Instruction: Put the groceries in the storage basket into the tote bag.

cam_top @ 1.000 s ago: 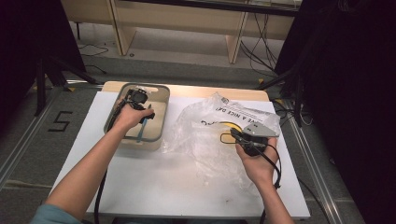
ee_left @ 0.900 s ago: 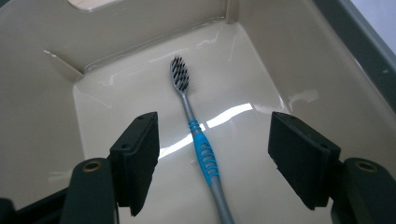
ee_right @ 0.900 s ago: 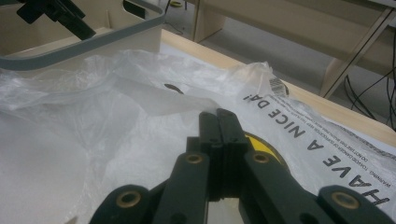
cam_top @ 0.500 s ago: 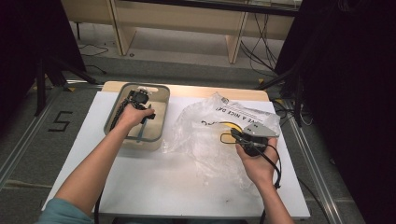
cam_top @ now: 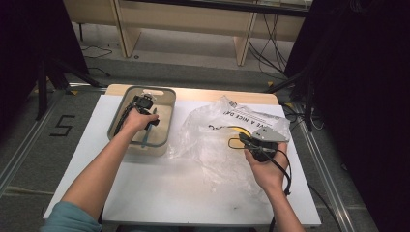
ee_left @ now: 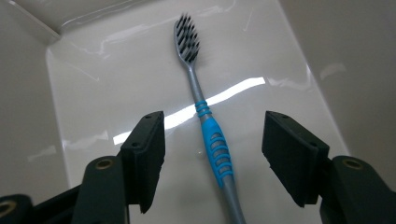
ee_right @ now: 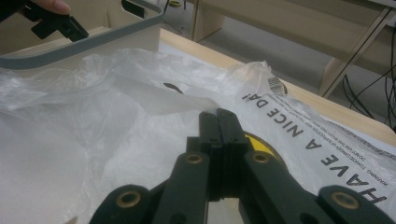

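Note:
A toothbrush (ee_left: 191,70) with a grey and blue handle (cam_top: 146,137) lies flat on the floor of a beige bin (cam_top: 116,123). My left gripper (ee_left: 214,128) reaches down into the bin (cam_top: 149,124), its jaws either side of the handle. They have just been closing, but the pads (ee_left: 149,149) still stand clear of it, so it is open. My right gripper (cam_top: 243,139) rests on a crumpled clear plastic bag (cam_top: 212,140) with its jaws together (ee_right: 218,116). I cannot tell whether any film is caught between them.
The bag (ee_right: 93,140) carries black lettering, and a yellow item (cam_top: 237,129) shows through it. The bin's grey rim (ee_right: 93,42) stands just left of the bag. Both sit on a white tabletop (cam_top: 193,193). Behind the table are wooden shelf legs and floor cables.

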`<state>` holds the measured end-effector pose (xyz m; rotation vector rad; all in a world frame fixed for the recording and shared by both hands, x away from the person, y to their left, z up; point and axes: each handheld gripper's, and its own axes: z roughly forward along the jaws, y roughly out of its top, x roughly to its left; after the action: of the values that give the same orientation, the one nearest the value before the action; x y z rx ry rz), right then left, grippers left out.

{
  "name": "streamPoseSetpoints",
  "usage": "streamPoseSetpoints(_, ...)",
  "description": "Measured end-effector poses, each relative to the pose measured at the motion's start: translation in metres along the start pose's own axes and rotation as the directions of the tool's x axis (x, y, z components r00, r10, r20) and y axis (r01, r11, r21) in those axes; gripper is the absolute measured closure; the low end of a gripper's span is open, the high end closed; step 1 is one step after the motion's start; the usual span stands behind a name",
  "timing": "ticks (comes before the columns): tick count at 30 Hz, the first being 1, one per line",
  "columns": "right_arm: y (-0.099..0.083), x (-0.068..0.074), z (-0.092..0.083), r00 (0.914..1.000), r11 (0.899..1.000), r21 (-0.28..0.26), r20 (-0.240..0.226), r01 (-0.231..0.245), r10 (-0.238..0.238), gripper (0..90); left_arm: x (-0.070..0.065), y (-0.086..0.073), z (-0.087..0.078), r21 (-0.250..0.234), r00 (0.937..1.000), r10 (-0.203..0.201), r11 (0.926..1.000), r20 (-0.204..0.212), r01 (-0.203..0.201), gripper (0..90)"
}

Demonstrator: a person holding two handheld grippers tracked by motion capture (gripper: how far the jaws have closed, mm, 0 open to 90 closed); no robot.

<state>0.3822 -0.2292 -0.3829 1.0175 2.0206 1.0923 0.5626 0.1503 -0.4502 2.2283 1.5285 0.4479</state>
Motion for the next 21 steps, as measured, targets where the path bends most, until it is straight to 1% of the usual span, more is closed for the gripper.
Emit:
streamPoseSetpoints(3, 0.0000, 0.0000, -0.0002, 1.0000, 1.000, 0.000, 0.000, 0.000, 0.000, 90.0, 0.0002, -0.0003, 0.0014, 0.005, 1.0000, -0.003, 1.0000, 0.000, 0.003, 41.1)
streamPoseSetpoints(6, 0.0002, 0.0000, -0.0003, 1.0000, 1.000, 0.000, 0.000, 0.001, -0.001, 90.0, 0.0007, -0.0015, 0.0037, 0.020, 1.0000, 0.005, 0.9998, 0.001, -0.005, 42.4)
streamPoseSetpoints(11, 0.0000, 0.0002, -0.0001, 1.0000, 1.000, 0.000, -0.001, 0.001, -0.001, 90.0, 0.0017, -0.0022, 0.0053, 0.030, 1.0000, 0.006, 0.9995, 0.006, -0.006, 45.5)
streamPoseSetpoints(18, 0.0000, 0.0002, -0.0003, 1.0000, 1.000, 0.002, 0.000, 0.001, -0.001, 90.0, 0.0024, -0.0029, 0.0082, 0.045, 0.9995, -0.001, 0.9990, 0.031, 0.000, 49.8)
streamPoseSetpoints(21, 0.0002, 0.0001, -0.0006, 1.0000, 1.000, 0.000, 0.001, 0.001, -0.001, 90.0, 0.0025, -0.0031, 0.0090, 0.048, 0.9995, -0.003, 0.9988, 0.032, 0.001, 51.5)
